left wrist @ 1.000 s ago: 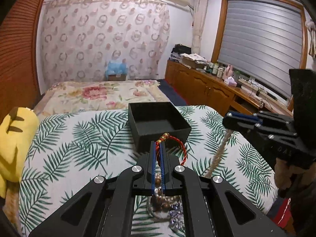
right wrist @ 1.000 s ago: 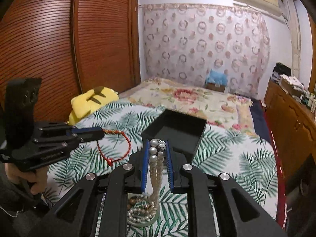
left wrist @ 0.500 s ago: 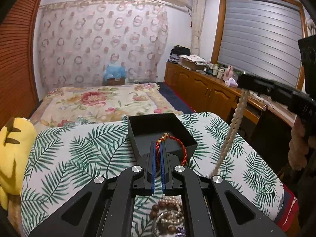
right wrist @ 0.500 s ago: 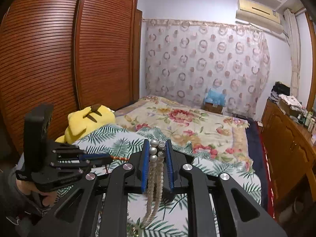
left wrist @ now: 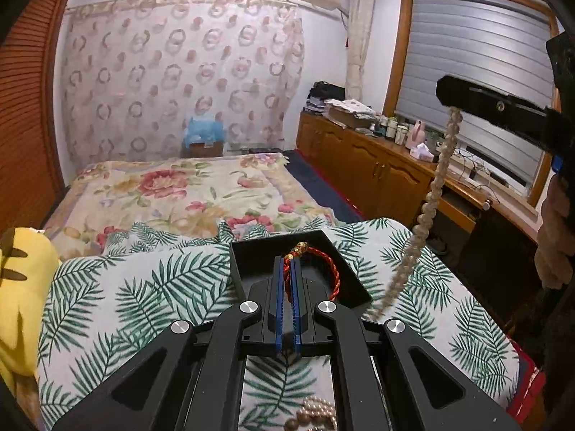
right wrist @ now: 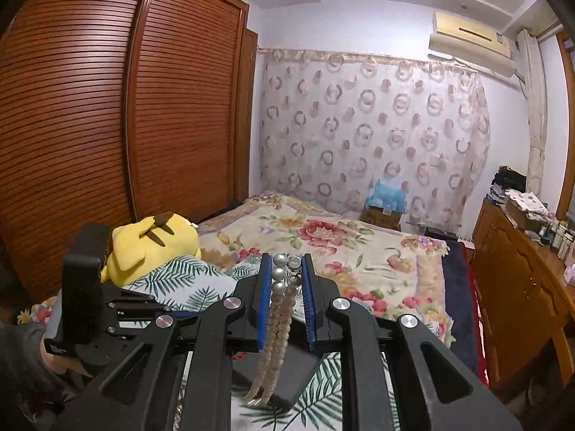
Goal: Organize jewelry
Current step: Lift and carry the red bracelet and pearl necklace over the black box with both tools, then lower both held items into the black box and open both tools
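My left gripper (left wrist: 286, 265) is shut on a red braided cord bracelet (left wrist: 325, 265) with gold beads, held just over the open black box (left wrist: 251, 255) on the leaf-print cover. My right gripper (right wrist: 285, 264) is shut on a pearl necklace (right wrist: 276, 319) that hangs down in a long double strand. In the left wrist view the right gripper (left wrist: 445, 95) is high at the right with the pearl strand (left wrist: 431, 197) dangling to the bed right of the box. More beads (left wrist: 312, 413) lie in a heap below my left gripper.
A yellow plush toy (right wrist: 151, 240) lies at the bed's left edge. A wooden wardrobe (right wrist: 107, 125) stands on the left, a low wooden cabinet (left wrist: 377, 165) with clutter along the right under the window. A floral blanket (left wrist: 187, 190) covers the far bed.
My right gripper has risen high, pulling the pearl necklace up from the heap into a long hanging strand. My left gripper has lifted and moved forward with the red bracelet over the black box.
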The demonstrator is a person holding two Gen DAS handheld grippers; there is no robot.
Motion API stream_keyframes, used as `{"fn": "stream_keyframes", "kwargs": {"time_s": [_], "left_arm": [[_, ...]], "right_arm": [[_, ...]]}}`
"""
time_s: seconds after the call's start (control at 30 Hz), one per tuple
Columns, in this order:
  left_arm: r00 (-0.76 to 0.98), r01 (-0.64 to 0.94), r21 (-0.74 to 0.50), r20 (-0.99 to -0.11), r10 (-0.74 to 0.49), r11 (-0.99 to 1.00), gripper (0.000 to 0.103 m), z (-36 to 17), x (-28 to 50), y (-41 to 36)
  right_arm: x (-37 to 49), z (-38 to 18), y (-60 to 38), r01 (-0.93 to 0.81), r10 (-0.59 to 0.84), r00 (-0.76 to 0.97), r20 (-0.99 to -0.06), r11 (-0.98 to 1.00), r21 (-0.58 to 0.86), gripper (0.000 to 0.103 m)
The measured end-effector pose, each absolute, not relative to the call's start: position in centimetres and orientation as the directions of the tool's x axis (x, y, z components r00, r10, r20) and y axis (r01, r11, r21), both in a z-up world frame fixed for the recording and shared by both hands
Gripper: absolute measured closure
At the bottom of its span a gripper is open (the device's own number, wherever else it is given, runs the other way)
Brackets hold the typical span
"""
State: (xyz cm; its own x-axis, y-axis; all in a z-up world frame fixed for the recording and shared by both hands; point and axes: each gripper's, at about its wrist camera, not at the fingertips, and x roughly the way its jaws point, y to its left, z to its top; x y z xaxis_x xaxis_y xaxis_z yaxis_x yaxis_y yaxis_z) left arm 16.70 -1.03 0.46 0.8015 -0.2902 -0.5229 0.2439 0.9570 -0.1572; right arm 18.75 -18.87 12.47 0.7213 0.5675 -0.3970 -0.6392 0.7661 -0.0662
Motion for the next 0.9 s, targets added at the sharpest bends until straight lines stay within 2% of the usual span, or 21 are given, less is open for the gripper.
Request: {"fn": "stream_keyframes", "kwargs": {"time_s": [0.23, 0.37, 0.43, 0.5, 0.9], "left_arm": [[0.775, 0.23, -0.169, -0.563, -0.285, 0.958, 0.1, -1.3, 19.4, -1.1], [0.759, 0.22, -0.172, -0.588, -0.279, 0.96, 0.1, -2.4, 20.2, -1.1], [0.763, 0.223, -0.164, -0.585, -0.277, 0.961, 0.094, -2.4, 20.2, -1.2], [0.765, 0.226, -0.155, -0.583, -0.274, 0.962, 0.083, -2.4, 20.1, -1.3], [0.771, 0.196, -0.15, -0.587, -0.247, 0.969, 0.077, -2.3, 18.0, 0.1]], "right_arm": [[20.8, 12.9, -18.2, -0.651, 0.583, 0.715, -0.387, 0.756, -0.065, 0.085], [22.3, 11.0, -17.8, -0.654, 0.575, 0.699, -0.426, 0.755, -0.053, 0.085], [23.1, 9.6, -17.5, -0.653, 0.567, 0.685, -0.457, 0.756, -0.041, 0.085], [23.8, 7.9, -17.2, -0.651, 0.557, 0.671, -0.489, 0.759, -0.028, 0.085], [25.0, -0.4, -15.4, -0.64, 0.494, 0.592, -0.637, 0.768, 0.0, 0.083]]}}
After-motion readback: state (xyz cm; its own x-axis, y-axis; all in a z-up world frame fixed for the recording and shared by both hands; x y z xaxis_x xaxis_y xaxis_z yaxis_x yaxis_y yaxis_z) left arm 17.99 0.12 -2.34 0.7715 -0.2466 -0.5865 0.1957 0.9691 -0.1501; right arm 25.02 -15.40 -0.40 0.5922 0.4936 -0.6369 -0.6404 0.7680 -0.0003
